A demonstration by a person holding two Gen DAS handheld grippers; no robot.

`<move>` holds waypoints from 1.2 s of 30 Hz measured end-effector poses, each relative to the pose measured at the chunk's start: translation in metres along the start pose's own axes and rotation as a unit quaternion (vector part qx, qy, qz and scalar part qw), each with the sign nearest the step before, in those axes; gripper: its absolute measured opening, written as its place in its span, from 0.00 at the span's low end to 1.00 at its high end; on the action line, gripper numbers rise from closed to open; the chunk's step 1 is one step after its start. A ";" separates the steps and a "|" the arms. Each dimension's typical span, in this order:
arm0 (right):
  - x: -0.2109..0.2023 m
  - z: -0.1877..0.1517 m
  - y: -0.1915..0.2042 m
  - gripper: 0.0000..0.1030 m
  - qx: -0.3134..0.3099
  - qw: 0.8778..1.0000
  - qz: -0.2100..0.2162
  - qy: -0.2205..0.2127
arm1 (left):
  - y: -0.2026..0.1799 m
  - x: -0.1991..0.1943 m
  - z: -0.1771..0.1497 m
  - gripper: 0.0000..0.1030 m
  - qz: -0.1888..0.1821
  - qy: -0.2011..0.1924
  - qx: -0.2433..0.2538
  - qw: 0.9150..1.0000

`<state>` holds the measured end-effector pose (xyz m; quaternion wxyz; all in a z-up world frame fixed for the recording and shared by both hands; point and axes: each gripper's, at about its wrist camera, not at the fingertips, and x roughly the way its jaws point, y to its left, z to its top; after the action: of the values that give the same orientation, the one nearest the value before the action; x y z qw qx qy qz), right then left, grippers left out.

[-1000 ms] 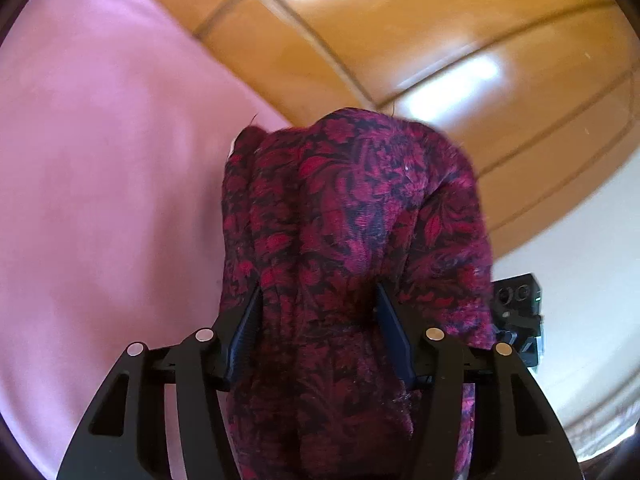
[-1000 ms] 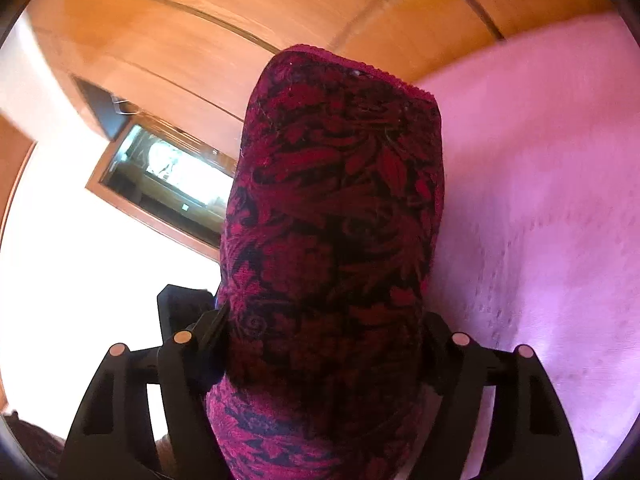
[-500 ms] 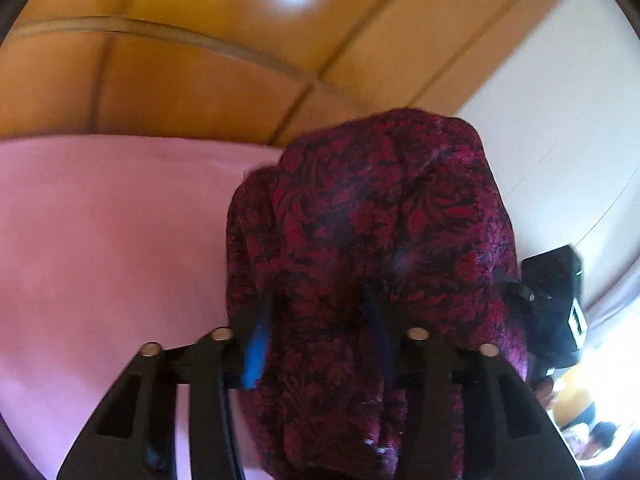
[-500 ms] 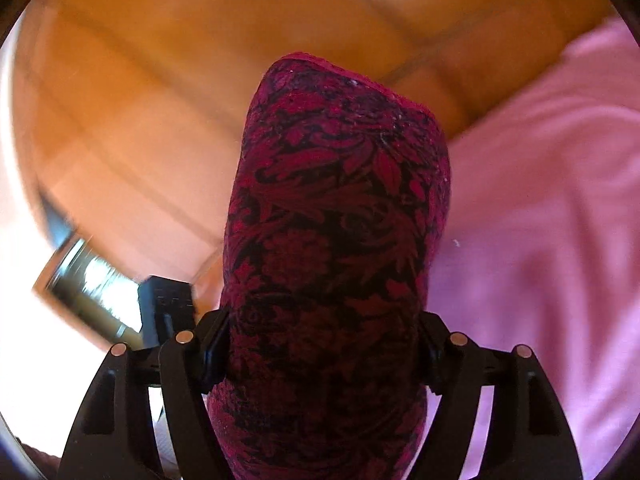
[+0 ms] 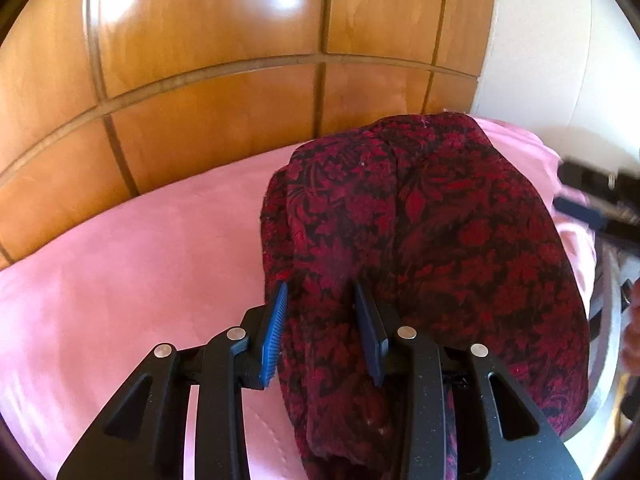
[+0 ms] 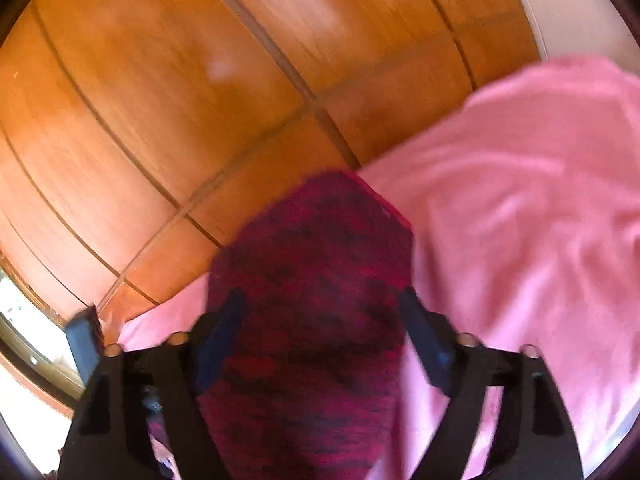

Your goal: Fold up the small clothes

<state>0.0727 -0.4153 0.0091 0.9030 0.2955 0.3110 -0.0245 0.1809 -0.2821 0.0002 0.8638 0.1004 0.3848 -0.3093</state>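
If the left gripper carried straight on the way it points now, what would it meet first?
Probably the pink sheet beyond the dark red floral garment that the left gripper already holds; depth is hard to judge.

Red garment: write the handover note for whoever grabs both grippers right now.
Left gripper: jaws have just been closing and are now shut on a bunched fold of the garment.
Right gripper: jaws have been closing around a wide roll of the same garment; the view is blurred, so the grip looks real but is not certain.
Garment is lifted over the pink sheet, beside the wood panels.
Done: picked up.
Left: lay it flat, fold.
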 end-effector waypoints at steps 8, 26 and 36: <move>0.063 -0.003 0.035 0.57 -0.068 0.992 -0.080 0.070 | 0.011 0.005 -0.014 0.34 0.027 0.011 -0.034 0.999; 0.024 -0.034 0.064 0.82 -0.105 0.986 -0.127 0.006 | 0.021 -0.066 -0.033 0.50 0.025 -0.061 -0.090 0.994; -0.007 -0.063 0.086 0.86 -0.122 0.983 -0.136 -0.017 | 0.029 -0.100 -0.053 0.59 0.041 -0.083 -0.108 0.990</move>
<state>0.0526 -0.3112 0.0180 0.9255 0.1381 0.3339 -0.1136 0.1151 -0.1919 0.0348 0.9107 -0.0041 0.3382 -0.2373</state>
